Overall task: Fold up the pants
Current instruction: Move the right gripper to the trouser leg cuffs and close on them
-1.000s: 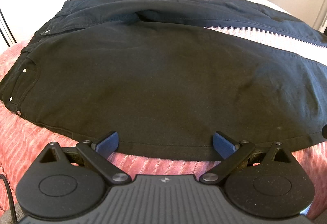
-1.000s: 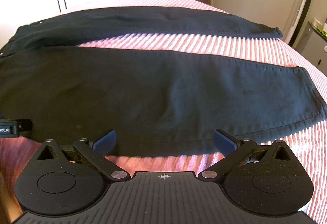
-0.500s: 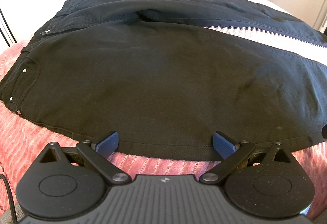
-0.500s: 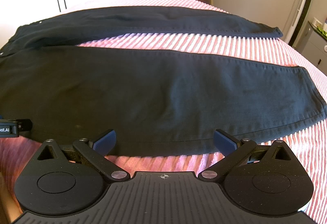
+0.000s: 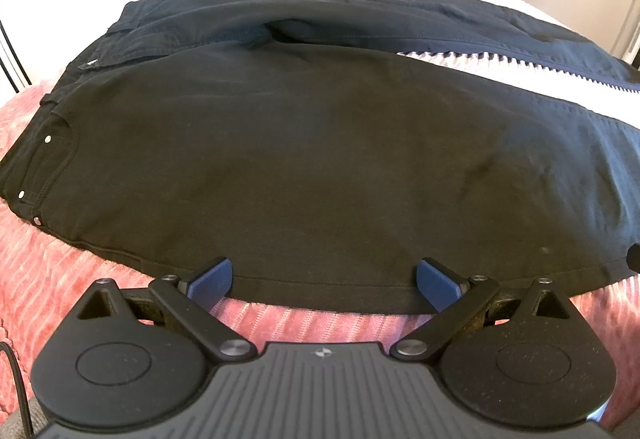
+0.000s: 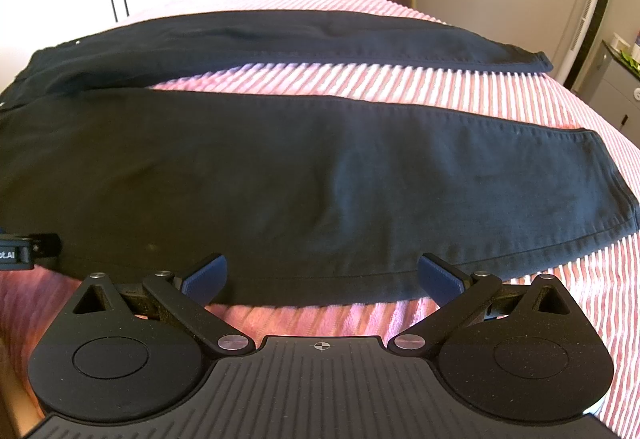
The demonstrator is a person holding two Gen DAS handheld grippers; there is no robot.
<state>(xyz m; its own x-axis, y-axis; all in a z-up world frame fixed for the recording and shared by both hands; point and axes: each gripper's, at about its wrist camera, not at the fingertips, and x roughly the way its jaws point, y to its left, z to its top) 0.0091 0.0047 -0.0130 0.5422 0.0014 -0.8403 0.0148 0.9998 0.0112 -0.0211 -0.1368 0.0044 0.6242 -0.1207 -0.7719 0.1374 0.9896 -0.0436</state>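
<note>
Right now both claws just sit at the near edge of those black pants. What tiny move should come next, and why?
Probably ease both forward and pinch the near leg's edge. The left gripper and right gripper are wide open, the black pants lie flat with legs apart on the pink bedspread, and that hem runs right between the fingertips.

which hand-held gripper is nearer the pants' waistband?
Left. The left hand-held gripper sits open at the near edge by the hip, the waistband just to its left. The right hand-held gripper is open further down the leg, toward the cuff.
</note>
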